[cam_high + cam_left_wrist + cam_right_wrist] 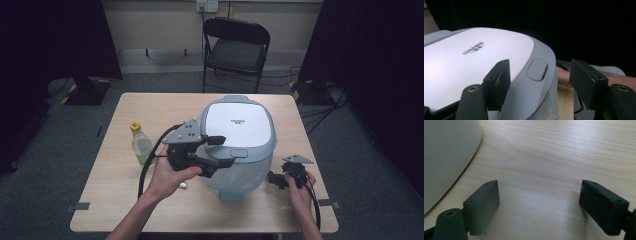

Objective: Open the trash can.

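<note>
cooker (239,142) mid worktop (150,107); left gripper (540,82) fingers wide apart over its lid edge, right gripper (540,205) at 4 o'clock, also gaping, empty.

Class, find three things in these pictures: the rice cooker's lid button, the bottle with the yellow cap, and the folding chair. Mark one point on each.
Lid button (537,69), left gripper view: middle of the oval button at the lid's front edge.
Bottle (141,146), high view: its clear body.
Folding chair (236,54), high view: its seat.
</note>
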`<state>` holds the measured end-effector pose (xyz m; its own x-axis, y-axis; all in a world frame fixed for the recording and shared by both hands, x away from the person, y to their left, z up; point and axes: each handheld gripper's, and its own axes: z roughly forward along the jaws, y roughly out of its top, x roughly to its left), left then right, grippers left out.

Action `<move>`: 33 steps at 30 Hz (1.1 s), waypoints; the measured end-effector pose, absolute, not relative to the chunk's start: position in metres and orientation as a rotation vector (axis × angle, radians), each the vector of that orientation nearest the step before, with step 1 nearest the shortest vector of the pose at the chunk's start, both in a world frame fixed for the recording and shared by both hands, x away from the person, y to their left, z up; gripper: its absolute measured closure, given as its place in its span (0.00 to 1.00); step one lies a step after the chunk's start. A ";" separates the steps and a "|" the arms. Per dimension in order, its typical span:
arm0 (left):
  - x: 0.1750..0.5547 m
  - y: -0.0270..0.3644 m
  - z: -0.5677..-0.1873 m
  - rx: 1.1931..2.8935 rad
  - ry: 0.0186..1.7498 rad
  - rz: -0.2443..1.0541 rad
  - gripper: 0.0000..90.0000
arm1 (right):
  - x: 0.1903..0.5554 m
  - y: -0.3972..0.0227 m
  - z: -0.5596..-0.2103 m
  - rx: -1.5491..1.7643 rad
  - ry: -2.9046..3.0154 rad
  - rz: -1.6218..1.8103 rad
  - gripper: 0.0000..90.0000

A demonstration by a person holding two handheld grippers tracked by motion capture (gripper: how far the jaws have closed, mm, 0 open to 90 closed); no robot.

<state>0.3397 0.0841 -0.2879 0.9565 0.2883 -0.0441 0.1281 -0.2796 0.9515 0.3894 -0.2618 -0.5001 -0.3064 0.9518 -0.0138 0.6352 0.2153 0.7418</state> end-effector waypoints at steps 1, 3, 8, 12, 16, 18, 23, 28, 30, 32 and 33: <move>0.339 0.081 -0.289 1.864 0.298 0.144 0.37 | 0.389 -0.262 -0.500 1.463 2.024 0.887 0.17; 0.337 0.077 -0.291 1.861 0.284 0.156 0.37 | 0.389 -0.262 -0.500 1.464 2.024 0.888 0.17; 0.333 0.073 -0.292 1.850 0.267 0.118 0.39 | 0.389 -0.262 -0.500 1.465 2.026 0.888 0.17; 0.335 0.071 -0.292 1.843 0.258 0.067 0.39 | 0.389 -0.262 -0.500 1.464 2.026 0.887 0.17; 0.334 0.066 -0.292 1.857 0.247 0.092 0.40 | 0.389 -0.262 -0.500 1.466 2.026 0.888 0.17; 0.333 0.063 -0.292 1.857 0.241 0.093 0.41 | 0.390 -0.262 -0.500 1.466 2.027 0.890 0.17; 0.329 0.057 -0.290 1.899 0.223 0.150 0.42 | 0.390 -0.262 -0.500 1.466 2.028 0.890 0.17; 0.329 0.057 -0.289 1.910 0.218 0.143 0.46 | 0.390 -0.262 -0.500 1.467 2.028 0.890 0.17; 0.330 0.057 -0.289 1.916 0.216 0.153 0.48 | 0.390 -0.262 -0.500 1.466 2.028 0.889 0.16; 0.330 0.057 -0.289 1.917 0.219 0.152 0.49 | 0.390 -0.261 -0.500 1.467 2.027 0.889 0.16; 0.331 0.058 -0.288 1.920 0.217 0.148 0.49 | 0.390 -0.262 -0.500 1.468 2.028 0.889 0.16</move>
<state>0.3309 0.0575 -0.2884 0.9750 0.2224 -0.0016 0.0795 -0.3421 0.9363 0.3896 -0.2615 -0.5001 -0.3094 0.9509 -0.0077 0.6387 0.2138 0.7391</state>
